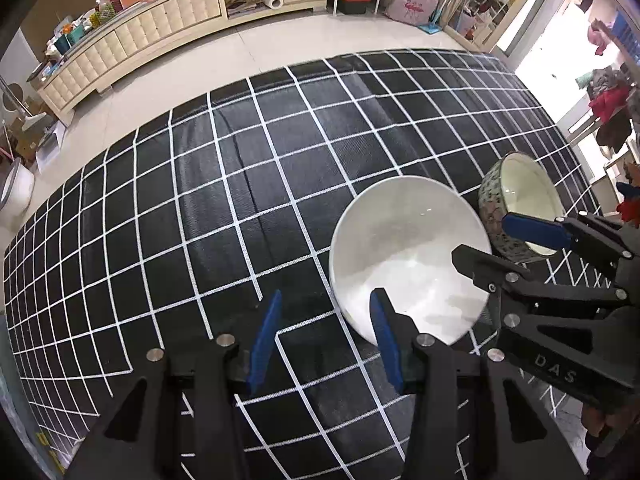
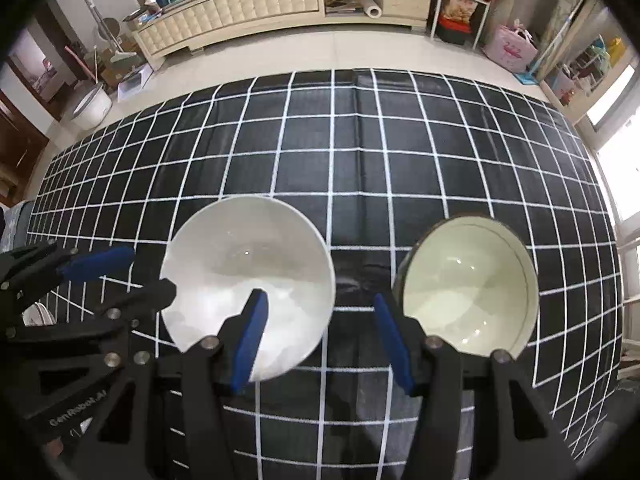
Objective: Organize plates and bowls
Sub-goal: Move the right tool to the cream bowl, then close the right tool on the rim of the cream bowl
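The right gripper (image 1: 492,240) carried the letters "DAS" on its black body, and the left gripper (image 2: 140,272) had "GenRobot.AI" printed along its side; no other writing could be read. Both pointed steeply down at a table (image 2: 360,152) covered in black cloth with a white grid. The left gripper's blue-padded fingers (image 1: 266,332) stood partly apart with nothing between them but cloth; the white bowl (image 1: 408,256) sat just to their right, its near rim passing behind the right finger. The right gripper's fingers (image 2: 390,336) were likewise partly apart and held nothing: the white bowl lay just left of them, partly covered by the left finger, and the patterned bowl (image 2: 468,284), cream inside with a speckled outer wall, lay just right of them. The two bowls stood upright and apart, with a strip of cloth between them. Beyond the table ran a tiled floor (image 2: 360,52), a long cream cabinet (image 2: 248,4) heaped with boxes, a roll of paper (image 2: 370,10) in its open shelf, and a pink bag (image 2: 510,50).
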Demonstrator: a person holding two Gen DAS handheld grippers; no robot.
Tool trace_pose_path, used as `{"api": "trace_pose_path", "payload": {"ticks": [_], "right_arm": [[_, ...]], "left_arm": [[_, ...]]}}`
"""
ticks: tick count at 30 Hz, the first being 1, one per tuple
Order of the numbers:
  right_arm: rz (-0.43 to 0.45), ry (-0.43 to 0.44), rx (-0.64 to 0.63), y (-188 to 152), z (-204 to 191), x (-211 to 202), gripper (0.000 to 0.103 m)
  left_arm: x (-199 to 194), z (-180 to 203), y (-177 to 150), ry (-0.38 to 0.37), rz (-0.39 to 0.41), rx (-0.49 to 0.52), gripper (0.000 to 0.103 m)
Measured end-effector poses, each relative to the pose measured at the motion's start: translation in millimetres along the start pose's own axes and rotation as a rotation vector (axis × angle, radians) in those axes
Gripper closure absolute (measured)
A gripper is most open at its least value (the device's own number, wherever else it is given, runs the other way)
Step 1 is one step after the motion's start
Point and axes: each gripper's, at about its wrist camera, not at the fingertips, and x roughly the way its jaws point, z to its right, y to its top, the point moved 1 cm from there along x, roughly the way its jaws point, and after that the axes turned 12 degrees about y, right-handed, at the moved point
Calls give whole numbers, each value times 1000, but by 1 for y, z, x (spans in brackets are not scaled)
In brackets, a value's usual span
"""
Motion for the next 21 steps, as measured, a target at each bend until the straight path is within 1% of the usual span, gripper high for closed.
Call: {"api": "trace_pose_path", "payload": {"ticks": [5, 8, 9, 10, 11, 12, 13, 14, 15, 16, 18, 20, 21], "right_arm": [[-8, -7, -3, 3, 5, 5, 43], [-12, -10, -14, 5, 6, 9, 53], [-18, -8, -15, 5, 5, 10, 54], [-30, -5, -19, 5, 4, 13, 55], [-36, -5, -24, 5, 3, 15, 59], [-47, -8, -36, 4, 2, 18, 64], [-59, -12, -40, 2, 2, 22, 68], [-66, -12, -37, 1, 3, 25, 79], [-72, -2, -29, -1, 4, 27, 84], [-71, 1, -21, -3, 5, 28, 85], [-60, 6, -28, -5, 5, 26, 85], [-55, 5, -37, -7, 4, 25, 85], [-51, 3, -37, -8, 4, 24, 86]], "left_arm": [[15, 1, 5, 1, -21, -13, 60], [21, 4, 5, 19, -26, 12, 60], [22, 6, 4, 28, -32, 16, 60], [23, 6, 4, 21, -30, 12, 60], [23, 7, 4, 9, -28, 10, 60], [25, 8, 4, 4, -33, 12, 64], [29, 9, 4, 5, -42, 11, 71], [31, 9, 4, 1, -53, 10, 73], [34, 9, 5, -20, -55, 3, 78], [34, 10, 5, -32, -55, 3, 84], [33, 14, 4, -43, -55, 15, 90], [32, 19, 2, -26, -51, 29, 90], [32, 19, 1, -31, -53, 31, 90]]}}
